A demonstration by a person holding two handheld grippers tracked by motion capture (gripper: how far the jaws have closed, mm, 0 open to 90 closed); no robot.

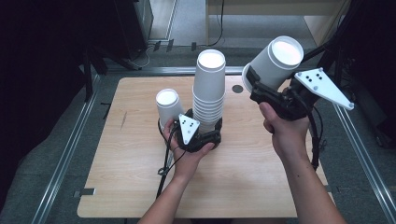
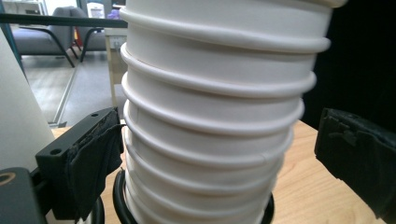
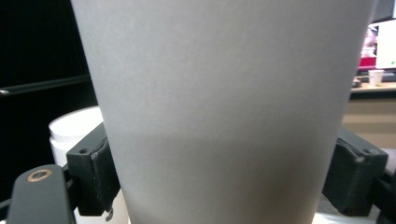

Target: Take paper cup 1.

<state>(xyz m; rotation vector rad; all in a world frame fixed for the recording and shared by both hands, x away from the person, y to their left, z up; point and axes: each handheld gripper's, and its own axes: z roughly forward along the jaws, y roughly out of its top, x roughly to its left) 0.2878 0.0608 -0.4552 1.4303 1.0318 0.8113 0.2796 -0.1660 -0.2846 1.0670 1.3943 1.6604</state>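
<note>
A tall stack of upturned white paper cups (image 1: pixel 209 88) stands mid-table. My left gripper (image 1: pixel 205 129) sits at its base with the jaws on either side. In the left gripper view the stack (image 2: pixel 215 107) fills the space between the pads (image 2: pixel 95 154); the right-hand pad stands clear of it, so the gripper (image 2: pixel 210 149) is open. A single upturned cup (image 1: pixel 168 105) stands just left of the stack. My right gripper (image 1: pixel 250 81) is raised above the table's back right, shut on a tilted white cup (image 1: pixel 275 59). The held cup (image 3: pixel 224 93) is pinched between both pads.
The wooden table (image 1: pixel 135 186) has free room along its front and left. A small dark hole (image 1: pixel 237 88) lies behind the stack. Metal rails (image 1: pixel 65 154) run along both sides. Another white cup (image 3: pixel 74 128) shows beyond the held one.
</note>
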